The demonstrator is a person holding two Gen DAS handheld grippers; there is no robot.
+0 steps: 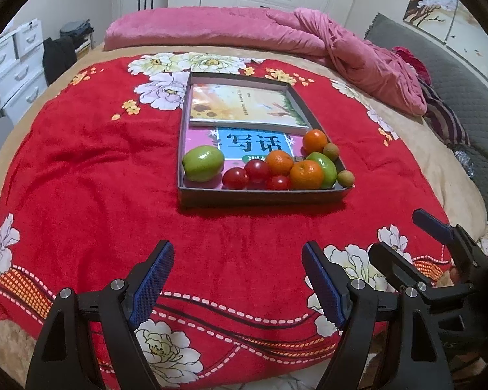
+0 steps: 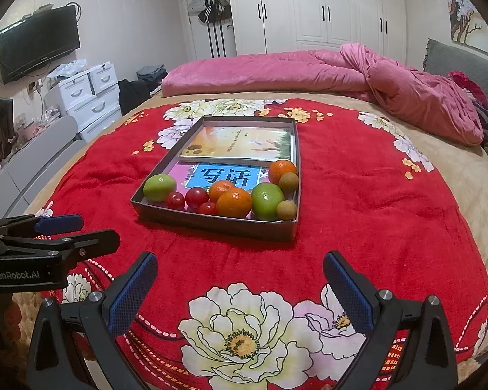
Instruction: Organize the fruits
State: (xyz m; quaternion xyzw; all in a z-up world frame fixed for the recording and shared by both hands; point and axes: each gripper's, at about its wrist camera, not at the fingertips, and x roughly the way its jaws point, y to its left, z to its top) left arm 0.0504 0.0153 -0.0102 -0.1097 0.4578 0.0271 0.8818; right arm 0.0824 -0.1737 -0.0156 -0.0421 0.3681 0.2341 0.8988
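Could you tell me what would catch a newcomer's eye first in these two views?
First, the cluster of bright fruit at the near end of the grey tray: green apples, oranges and cherry tomatoes. The tray sits mid-bed on a red floral blanket, with books at its far end. Both grippers, left and right, hover open and empty.

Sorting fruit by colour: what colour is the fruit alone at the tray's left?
Green fruit, clearest in the left wrist view.

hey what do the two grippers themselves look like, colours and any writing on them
Both are matte black plastic clamps. The left gripper and right gripper have jaws lined with blue textured pads and silver pivot bolts. White "GenRobot.AI" lettering marks the left one's body. No cables or sleeves visible.
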